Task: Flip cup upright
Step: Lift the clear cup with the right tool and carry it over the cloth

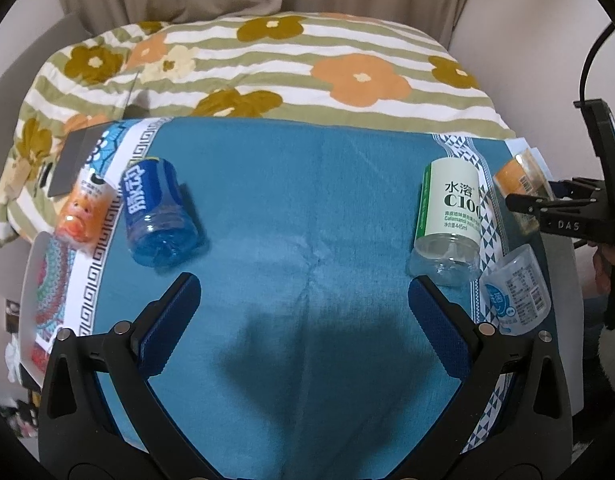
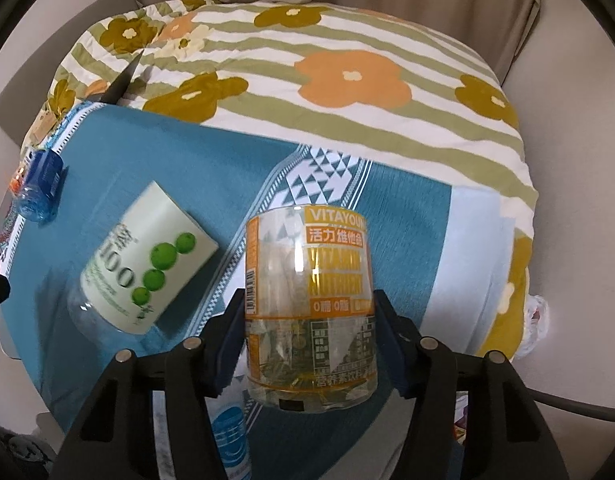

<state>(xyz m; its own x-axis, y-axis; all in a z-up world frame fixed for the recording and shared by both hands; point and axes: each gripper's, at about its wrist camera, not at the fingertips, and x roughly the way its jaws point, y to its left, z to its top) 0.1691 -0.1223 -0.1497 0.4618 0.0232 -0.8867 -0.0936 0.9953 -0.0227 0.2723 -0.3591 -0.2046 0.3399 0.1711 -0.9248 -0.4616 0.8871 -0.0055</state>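
Note:
My right gripper [image 2: 309, 300] is shut on a clear cup with an orange label [image 2: 309, 300], held just above the blue cloth [image 2: 211, 168]; the cup also shows at the right edge of the left wrist view [image 1: 521, 180] with the right gripper's fingers [image 1: 531, 204] on it. My left gripper [image 1: 303, 292] is open and empty over the middle of the blue cloth [image 1: 299, 200]. A green-and-white cup [image 1: 451, 216] lies on its side by my left gripper's right finger; it also shows in the right wrist view [image 2: 147, 264].
A blue cup [image 1: 159, 216] and an orange cup [image 1: 83, 212] lie on their sides at the cloth's left. A clear cup with a blue label [image 1: 515, 292] lies at the right. A floral duvet [image 1: 267, 68] lies behind the cloth.

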